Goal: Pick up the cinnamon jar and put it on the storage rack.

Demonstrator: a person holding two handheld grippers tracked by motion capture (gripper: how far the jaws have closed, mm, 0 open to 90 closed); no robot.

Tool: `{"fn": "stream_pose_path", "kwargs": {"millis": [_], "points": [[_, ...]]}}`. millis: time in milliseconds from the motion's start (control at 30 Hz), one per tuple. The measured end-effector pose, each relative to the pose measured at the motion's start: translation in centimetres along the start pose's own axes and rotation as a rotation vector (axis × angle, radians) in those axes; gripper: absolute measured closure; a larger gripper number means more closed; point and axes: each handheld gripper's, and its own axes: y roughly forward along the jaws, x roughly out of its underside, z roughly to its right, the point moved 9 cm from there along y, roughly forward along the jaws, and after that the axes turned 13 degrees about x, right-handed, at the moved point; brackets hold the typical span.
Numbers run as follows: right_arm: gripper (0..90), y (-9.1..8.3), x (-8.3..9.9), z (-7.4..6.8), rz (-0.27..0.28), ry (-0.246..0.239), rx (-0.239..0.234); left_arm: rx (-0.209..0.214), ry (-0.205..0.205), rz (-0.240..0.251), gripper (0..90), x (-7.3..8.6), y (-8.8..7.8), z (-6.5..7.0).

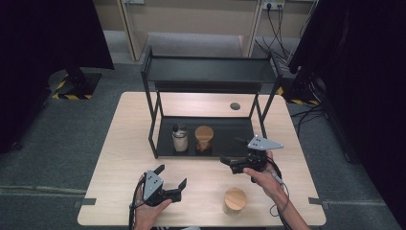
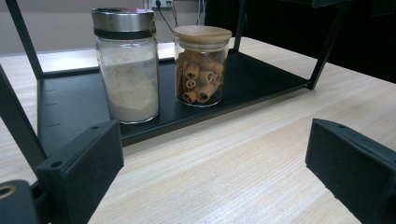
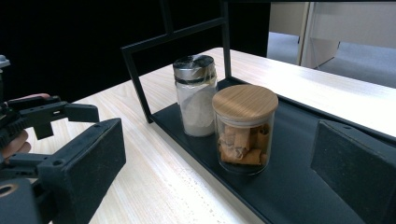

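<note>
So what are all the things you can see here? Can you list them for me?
Table: one, light wood, in the middle of a grey floor.
Rack: one, black metal, two shelves, at the back of the table.
Shaker jar: one, clear glass with a silver lid and pale powder inside, on the rack's bottom shelf, left.
Cinnamon jar: one, clear glass with a wooden lid and brown rolled sticks inside, just right of the shaker jar.
Loose jar: one, wooden lid, on the table's front edge.
Left tongs: one, black, open, over the front left of the table.
Right tongs: one, black, open, facing the rack.
</note>
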Motion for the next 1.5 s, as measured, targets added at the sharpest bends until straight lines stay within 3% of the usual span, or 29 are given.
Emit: {"fn": "stream_pose_path", "kwargs": {"millis": [767,1500], "points": [[3.4,-3.5,3.3,0.8,0.009,0.054,0.033,0.012,-0.002,0.001,3.3,0.0,-0.1,-0.1],[3.5,-5.8,4.7,-0.1,0.026,0.072,0.03,0.011,-0.007,0.006,3.3,0.0,-0.1,-0.2]]}}
